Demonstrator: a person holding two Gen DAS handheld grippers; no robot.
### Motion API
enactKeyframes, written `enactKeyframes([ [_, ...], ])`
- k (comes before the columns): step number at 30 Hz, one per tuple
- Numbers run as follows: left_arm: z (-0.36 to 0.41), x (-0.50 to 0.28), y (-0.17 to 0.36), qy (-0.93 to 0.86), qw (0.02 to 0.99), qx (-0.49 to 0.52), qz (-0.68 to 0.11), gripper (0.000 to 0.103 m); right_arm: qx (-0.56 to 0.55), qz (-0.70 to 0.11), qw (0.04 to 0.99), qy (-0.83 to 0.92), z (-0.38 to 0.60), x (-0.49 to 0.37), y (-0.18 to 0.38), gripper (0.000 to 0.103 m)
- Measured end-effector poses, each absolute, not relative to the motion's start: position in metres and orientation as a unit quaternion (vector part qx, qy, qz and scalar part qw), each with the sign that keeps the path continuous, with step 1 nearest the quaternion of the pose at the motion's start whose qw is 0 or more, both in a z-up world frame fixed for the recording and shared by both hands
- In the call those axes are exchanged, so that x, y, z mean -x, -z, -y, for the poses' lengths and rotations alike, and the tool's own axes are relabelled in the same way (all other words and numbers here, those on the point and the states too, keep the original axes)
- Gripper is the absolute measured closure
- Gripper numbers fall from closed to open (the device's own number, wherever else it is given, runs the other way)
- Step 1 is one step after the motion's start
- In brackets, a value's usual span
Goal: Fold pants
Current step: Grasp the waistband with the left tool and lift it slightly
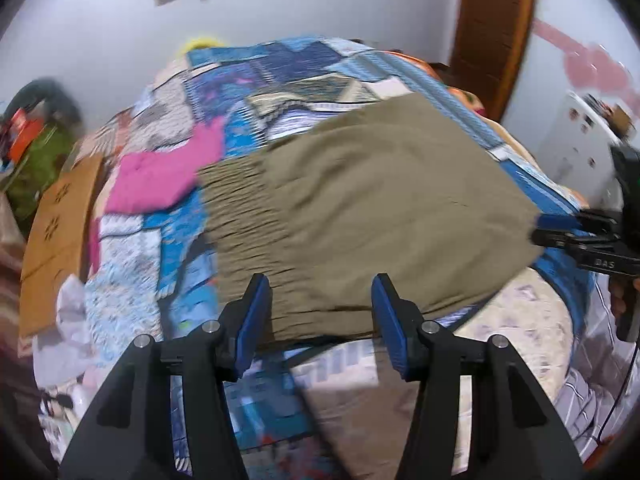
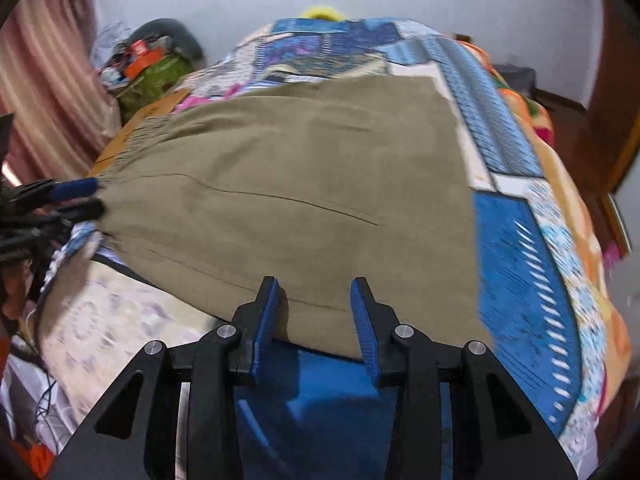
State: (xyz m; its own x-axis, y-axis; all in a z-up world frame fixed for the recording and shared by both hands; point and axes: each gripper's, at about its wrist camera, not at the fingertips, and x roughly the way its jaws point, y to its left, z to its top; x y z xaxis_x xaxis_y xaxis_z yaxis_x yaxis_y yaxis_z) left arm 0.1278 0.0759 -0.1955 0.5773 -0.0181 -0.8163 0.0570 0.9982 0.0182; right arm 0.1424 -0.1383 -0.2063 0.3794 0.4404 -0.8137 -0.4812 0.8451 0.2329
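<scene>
Olive-khaki pants (image 1: 380,200) lie spread flat on a patchwork quilt (image 1: 280,68), their gathered elastic waistband (image 1: 236,208) toward the left. My left gripper (image 1: 322,280) hovers open over the near edge by the waistband, and the cloth passes under its blue pads without being pinched. In the right wrist view the pants (image 2: 300,168) fill the middle. My right gripper (image 2: 316,282) stands open over their near edge at the other end. Each gripper also shows in the other's view: the right gripper (image 1: 538,230) at the pants' right corner, the left gripper (image 2: 98,197) at the waistband corner.
A pink garment (image 1: 160,176) and a brown cardboard sheet (image 1: 60,232) lie left of the pants. A pile with a green bag (image 2: 152,76) sits by the curtain (image 2: 40,60). An orange blanket (image 2: 520,100) edges the bed's right side, near a wooden door frame (image 1: 492,20).
</scene>
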Motion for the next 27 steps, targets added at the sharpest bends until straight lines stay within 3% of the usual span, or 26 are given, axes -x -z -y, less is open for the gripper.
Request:
enactKeyframes([
  [4, -0.107, -0.125, 0.205, 0.019, 0.877, 0.040, -0.478, 0.049, 0.022, -0.495, 0.834, -0.243, 0.164, -0.141, 0.211, 0.068],
  [6, -0.114, -0.124, 0.212, 0.019, 0.874, 0.062, -0.482, 0.040, -0.001, -0.499, 0.833, -0.239, 0.179, -0.141, 0.213, 0.062],
  [9, -0.115, -0.123, 0.216, 0.015, 0.873, 0.073, -0.482, 0.039, -0.020, -0.502, 0.832, -0.236, 0.188, -0.138, 0.216, 0.060],
  [18, -0.110, -0.144, 0.180, -0.014, 0.886, -0.014, -0.463, 0.039, 0.012, -0.475, 0.846, -0.242, 0.179, -0.146, 0.186, 0.057],
  [27, -0.141, -0.200, 0.164, -0.063, 0.891, 0.015, -0.449, 0.039, 0.031, -0.414, 0.875, -0.249, 0.167, -0.204, 0.146, 0.057],
])
